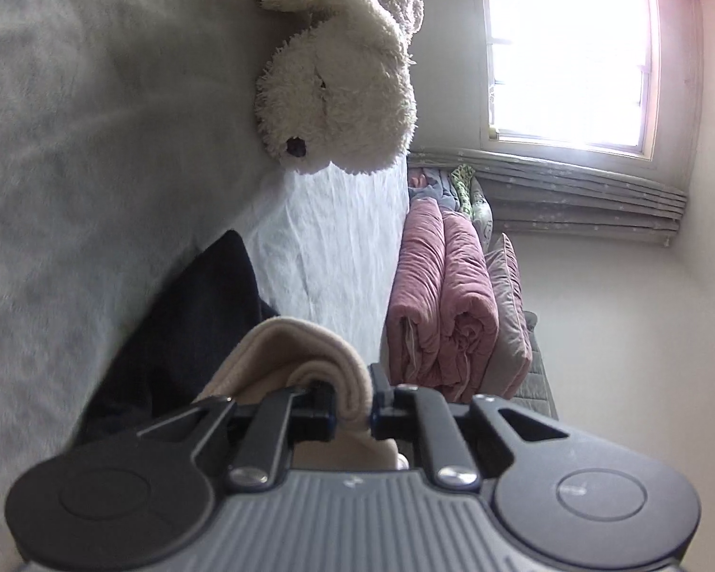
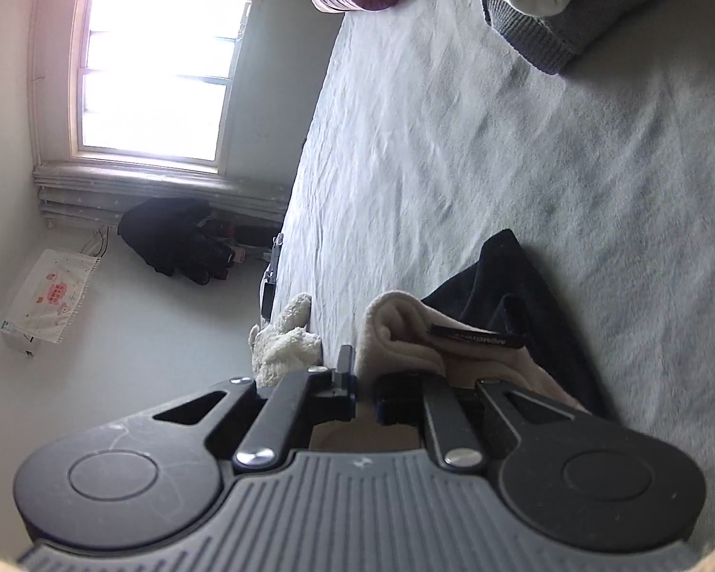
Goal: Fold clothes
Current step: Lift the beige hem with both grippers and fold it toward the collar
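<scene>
A dark garment with a beige fleece lining [image 1: 310, 352] is held up over the pale bed sheet [image 1: 62, 143]. My left gripper [image 1: 350, 410] is shut on a bunched beige fold of it, and the dark outer side [image 1: 190, 314] hangs off to the left. In the right wrist view my right gripper [image 2: 364, 395] is shut on another beige edge of the same garment [image 2: 400, 329], beside a small black label [image 2: 476, 336]. Its dark side [image 2: 500, 276] trails onto the sheet [image 2: 500, 119]. Both views are rolled sideways.
A large white plush toy [image 1: 338, 71] lies on the bed, with folded pink quilts [image 1: 443, 305] beyond it. A grey and white folded pile [image 2: 548, 5] sits at the far end of the sheet. A bright window [image 2: 157, 71], dark clothes [image 2: 176, 238] and a box [image 2: 47, 300] line the wall.
</scene>
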### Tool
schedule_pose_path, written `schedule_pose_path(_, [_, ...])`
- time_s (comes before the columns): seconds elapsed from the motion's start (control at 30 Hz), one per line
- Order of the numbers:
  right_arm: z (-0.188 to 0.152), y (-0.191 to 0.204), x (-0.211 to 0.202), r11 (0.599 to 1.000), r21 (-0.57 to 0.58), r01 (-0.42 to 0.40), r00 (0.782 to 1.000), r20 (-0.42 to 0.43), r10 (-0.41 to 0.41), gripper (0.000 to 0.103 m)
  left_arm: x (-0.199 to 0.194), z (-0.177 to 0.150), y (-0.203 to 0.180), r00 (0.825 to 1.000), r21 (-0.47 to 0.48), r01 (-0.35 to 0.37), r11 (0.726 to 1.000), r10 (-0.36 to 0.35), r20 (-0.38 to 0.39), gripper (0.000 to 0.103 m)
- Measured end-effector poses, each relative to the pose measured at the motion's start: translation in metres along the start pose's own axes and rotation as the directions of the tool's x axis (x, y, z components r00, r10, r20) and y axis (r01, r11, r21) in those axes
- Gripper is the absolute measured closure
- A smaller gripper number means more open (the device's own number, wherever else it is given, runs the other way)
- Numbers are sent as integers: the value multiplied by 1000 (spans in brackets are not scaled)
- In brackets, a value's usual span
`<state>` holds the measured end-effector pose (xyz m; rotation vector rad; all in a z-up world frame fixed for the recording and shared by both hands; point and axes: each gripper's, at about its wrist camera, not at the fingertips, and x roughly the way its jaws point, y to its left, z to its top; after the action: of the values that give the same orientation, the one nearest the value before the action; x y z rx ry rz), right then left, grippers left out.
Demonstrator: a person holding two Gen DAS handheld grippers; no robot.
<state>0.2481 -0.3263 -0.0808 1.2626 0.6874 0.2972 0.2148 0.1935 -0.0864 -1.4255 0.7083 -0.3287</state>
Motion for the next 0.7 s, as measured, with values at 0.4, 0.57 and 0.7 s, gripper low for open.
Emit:
schedule_pose_path(0.4, [-3, 0, -11, 990, -139, 7, 984, 176, 18, 47, -10, -4, -30, 965, 352, -187, 917, 104, 240, 49])
schedule_pose_path(0.57, [-43, 41, -8, 891, -404, 209, 940, 334, -70, 49, 17, -44, -52, 945, 582, -304, 754, 163, 282, 49])
schedule_pose_path(0.7, [-89, 62, 38, 707, -634, 312, 940, 312, -136, 57, 57, -73, -51, 933, 708, -360, 608, 217, 288, 49])
